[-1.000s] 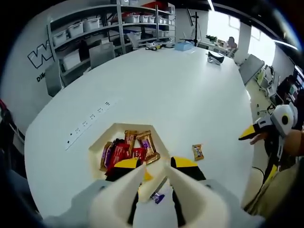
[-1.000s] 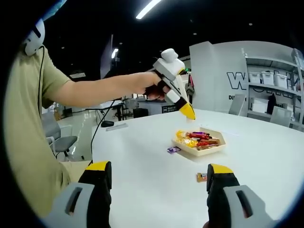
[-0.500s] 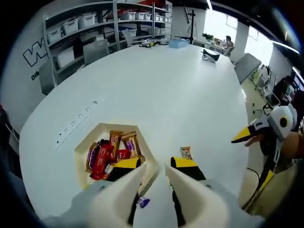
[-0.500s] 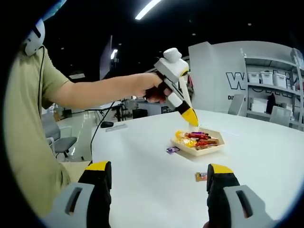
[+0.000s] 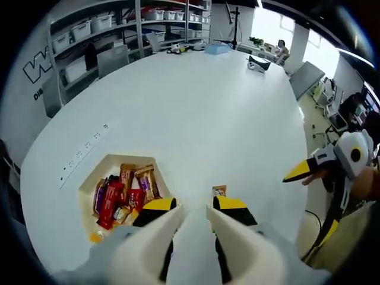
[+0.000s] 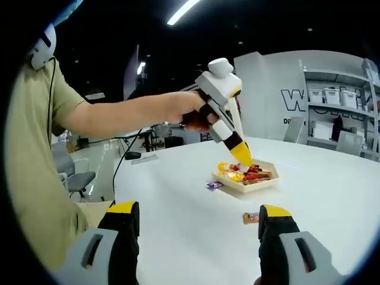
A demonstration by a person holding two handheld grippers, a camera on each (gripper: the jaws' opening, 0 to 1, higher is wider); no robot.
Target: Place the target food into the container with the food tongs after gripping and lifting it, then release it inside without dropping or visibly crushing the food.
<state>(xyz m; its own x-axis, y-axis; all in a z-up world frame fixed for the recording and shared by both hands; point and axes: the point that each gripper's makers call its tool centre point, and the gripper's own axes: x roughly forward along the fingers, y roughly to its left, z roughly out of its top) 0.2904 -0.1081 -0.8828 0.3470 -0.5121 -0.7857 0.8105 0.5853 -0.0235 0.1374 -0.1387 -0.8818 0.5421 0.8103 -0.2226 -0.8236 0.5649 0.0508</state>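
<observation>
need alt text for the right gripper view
A person's hand holds the left gripper tip-down over a beige tray of wrapped snacks on a white table. Two loose snacks lie beside the tray; the right gripper stands open in front.

I've got the tray (image 5: 89, 184) at lower left of the left gripper view, on the table (image 5: 196, 113), wrapped snacks (image 5: 122, 193) piled inside. One loose snack (image 5: 219, 191) lies on the table right of the tray, just above my right jaw tip. Shelves (image 5: 95, 35) run across the upper left, behind the table.
</observation>
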